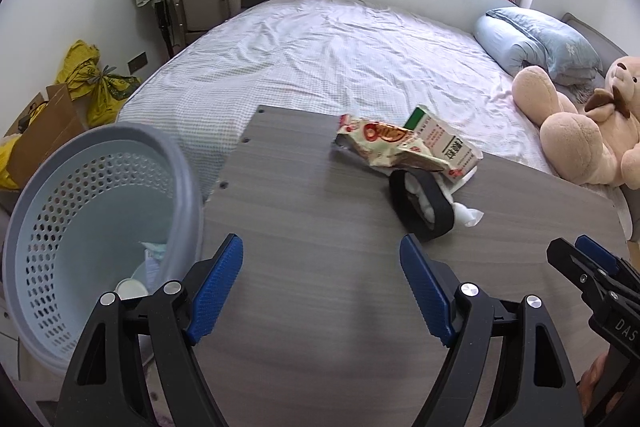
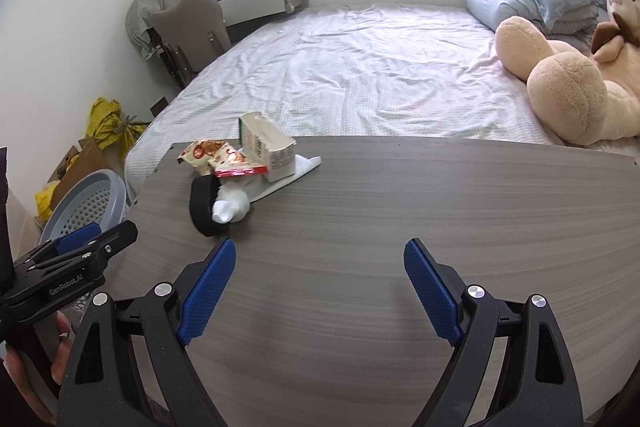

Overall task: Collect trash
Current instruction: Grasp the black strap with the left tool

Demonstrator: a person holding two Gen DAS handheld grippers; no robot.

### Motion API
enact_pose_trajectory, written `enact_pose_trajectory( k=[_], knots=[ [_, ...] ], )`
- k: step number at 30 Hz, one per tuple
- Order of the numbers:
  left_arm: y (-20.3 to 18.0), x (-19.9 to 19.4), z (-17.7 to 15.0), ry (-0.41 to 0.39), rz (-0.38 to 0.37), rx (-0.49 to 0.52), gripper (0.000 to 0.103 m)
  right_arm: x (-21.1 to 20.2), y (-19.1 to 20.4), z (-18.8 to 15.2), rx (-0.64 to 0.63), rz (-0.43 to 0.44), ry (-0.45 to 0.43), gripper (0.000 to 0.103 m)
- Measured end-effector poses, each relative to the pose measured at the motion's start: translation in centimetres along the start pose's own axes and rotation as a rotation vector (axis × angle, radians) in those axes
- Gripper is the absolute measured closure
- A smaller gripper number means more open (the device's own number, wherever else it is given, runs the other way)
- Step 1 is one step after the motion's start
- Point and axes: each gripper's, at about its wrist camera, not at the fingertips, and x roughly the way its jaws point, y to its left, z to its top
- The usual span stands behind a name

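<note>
The left gripper (image 1: 322,251) hangs over the near edge of the surface (image 1: 320,187), tilted downward, its jaws wide apart with nothing between them. The right gripper (image 2: 320,257) is beside it, equally spread and empty.

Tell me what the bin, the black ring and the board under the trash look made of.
Bin: matte grey-blue plastic, judging by its moulded perforated wall. Black ring: dull, possibly rubber or foam; unclear. Board: grey wood-grain laminate, likely, given drilled edge holes.
</note>
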Motion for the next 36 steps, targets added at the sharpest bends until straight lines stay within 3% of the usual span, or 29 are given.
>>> enact_pose_trajectory(
  k=[8,18,23,29,31,36],
  knots=[
    [-3.0,1.7,1.1,0.008,-0.045,0.031,0.026,0.2,-2.0,-0.3,0.025,-0.022,0.007,0.018],
    [-4.7,3.7,2.7,0.013,-0.05,0.055,0.028,0.4,-2.8,-0.8,0.046,-0.007,0.006,0.018],
    [-5.1,4.8,3.0,0.044,-0.069,0.063,0.053,0.5,-2.9,-0.7,0.05,-0.003,0.006,0.018],
    [-4.9,5.3,2.7,0.078,-0.114,0.058,0.097,0.7,-2.9,-0.7,0.054,0.001,0.008,0.018],
    [-4.7,5.2,2.5,0.082,-0.122,0.06,0.102,0.7,-2.9,-0.8,0.053,0.001,0.009,0.018],
    [-4.0,4.6,1.8,0.073,-0.108,0.066,0.102,0.7,-2.3,-0.8,0.048,0.011,0.009,0.018]
  ],
)
